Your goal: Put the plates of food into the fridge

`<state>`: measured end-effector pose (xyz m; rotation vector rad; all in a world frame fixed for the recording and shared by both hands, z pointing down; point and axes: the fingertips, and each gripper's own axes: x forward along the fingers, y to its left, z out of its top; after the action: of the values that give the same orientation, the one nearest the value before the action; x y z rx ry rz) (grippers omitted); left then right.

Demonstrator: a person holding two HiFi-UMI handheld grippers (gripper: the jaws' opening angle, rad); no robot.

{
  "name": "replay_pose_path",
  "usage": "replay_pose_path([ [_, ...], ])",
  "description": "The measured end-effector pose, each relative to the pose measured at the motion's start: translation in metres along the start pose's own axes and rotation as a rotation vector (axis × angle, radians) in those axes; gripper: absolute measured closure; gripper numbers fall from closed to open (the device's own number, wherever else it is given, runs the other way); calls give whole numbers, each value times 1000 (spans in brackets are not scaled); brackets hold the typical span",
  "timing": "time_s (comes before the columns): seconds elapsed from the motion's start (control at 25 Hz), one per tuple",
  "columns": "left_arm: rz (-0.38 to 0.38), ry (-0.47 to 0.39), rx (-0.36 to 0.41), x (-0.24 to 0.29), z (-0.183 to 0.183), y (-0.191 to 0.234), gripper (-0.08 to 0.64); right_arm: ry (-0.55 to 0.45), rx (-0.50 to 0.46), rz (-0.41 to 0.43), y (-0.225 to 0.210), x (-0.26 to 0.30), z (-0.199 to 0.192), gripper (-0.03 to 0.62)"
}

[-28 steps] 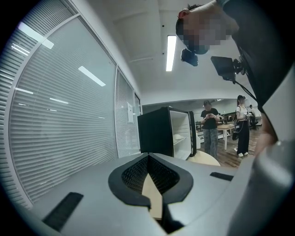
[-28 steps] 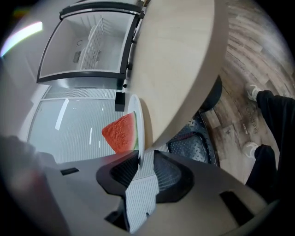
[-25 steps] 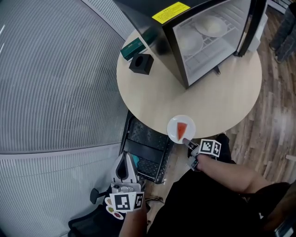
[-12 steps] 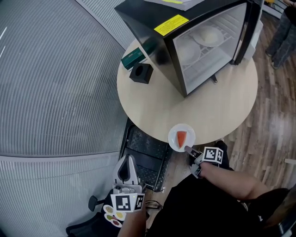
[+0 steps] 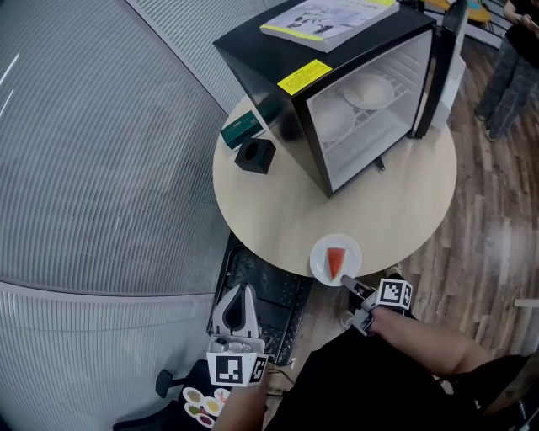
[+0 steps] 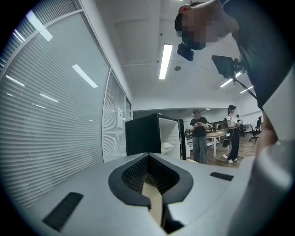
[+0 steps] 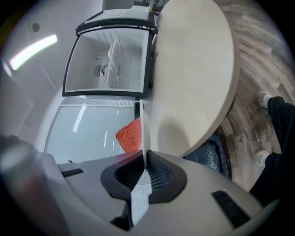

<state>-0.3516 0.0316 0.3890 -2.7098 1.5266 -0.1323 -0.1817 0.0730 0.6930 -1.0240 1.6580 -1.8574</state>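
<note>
The place is an open-plan office. Slatted glass partitions (image 5: 101,151), strip ceiling lights (image 6: 165,61), desks (image 6: 215,136) and a swivel chair (image 6: 255,129) show it. People (image 6: 199,133) stand about on a wood-plank floor (image 5: 497,210), and a round pale surface (image 5: 396,202) carries a black mini fridge (image 5: 253,46).

3 plates (image 5: 320,257) (image 5: 335,119) (image 5: 369,91), 2 tools (image 5: 244,291) (image 5: 344,280), 1 fridge (image 5: 278,59), 1 tbl (image 5: 396,202)

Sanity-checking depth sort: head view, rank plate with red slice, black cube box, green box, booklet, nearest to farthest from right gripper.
1. plate with red slice: clamped in the right gripper's jaws, at the table's near edge.
2. black cube box: table's left side.
3. green box: just behind it.
4. booklet: atop the fridge.
</note>
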Motion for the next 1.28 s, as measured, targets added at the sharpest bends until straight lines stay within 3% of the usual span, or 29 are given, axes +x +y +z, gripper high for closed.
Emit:
replay_pose_path([
  [0.44, -53, -61, -8, 23, 26, -35, 558, -77, -77, 36, 31, -35, 46, 574],
  [0.88, -112, -95, -3, 52, 48, -74, 558, -133, -24, 102, 53, -63, 77, 574],
  [1.28, -157, -129, -5, 84, 65, -104, 558, -191, -73, 115, 64, -92, 123, 574],
])
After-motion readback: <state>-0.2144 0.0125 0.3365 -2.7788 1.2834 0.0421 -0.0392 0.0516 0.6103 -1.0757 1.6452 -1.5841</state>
